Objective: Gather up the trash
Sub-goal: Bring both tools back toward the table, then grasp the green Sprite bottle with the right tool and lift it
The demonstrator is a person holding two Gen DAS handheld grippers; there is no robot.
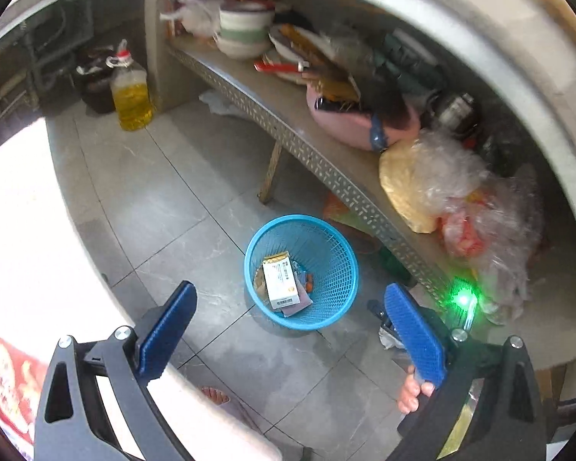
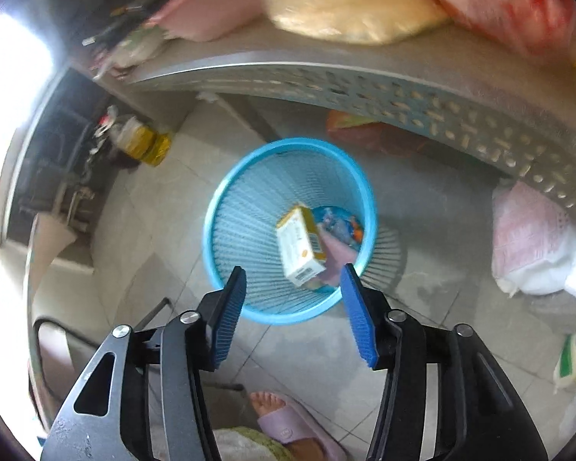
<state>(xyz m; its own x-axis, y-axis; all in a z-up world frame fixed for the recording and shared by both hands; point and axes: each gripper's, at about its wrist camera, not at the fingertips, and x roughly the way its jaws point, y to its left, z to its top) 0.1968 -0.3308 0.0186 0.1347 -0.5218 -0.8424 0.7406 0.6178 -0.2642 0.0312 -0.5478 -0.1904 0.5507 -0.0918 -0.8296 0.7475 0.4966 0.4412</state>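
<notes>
1. Overhead and ahead of both grippers runs a long metal shelf [image 1: 311, 153] with a perforated front edge, piled with bowls, a pink basin [image 1: 349, 123] and crumpled plastic bags [image 1: 460, 188]; from the right wrist view its edge [image 2: 403, 100] arches across the top, beyond the fingers.
2. Below both grippers lies the grey tiled floor [image 1: 165, 199].
3. Straight ahead of the left gripper [image 1: 288, 322], between and just beyond its two blue pads, stands a blue mesh wastebasket [image 1: 326, 242] on the floor, under the shelf's front edge.
4. For the right gripper [image 2: 293, 307], the same wastebasket [image 2: 242, 230] sits directly in front, its near rim passing between the fingertips.
5. Far off to the left gripper's left front, a bottle of yellow oil [image 1: 131, 96] stands on the floor by a wall corner.
6. Inside the basket, leaning against its wall, is a white and yellow carton [image 1: 279, 282]; seen past the right gripper it lies just beyond the gap between the pads, nearer the right pad [image 2: 301, 247].
7. Beside the carton at the basket bottom are a pinkish scrap [image 2: 340, 257] and small colourful wrappers [image 2: 340, 223].
8. Left gripper: jaws spread wide, nothing between them.
9. Right gripper: jaws parted, somewhat narrower, gripping nothing.
</notes>
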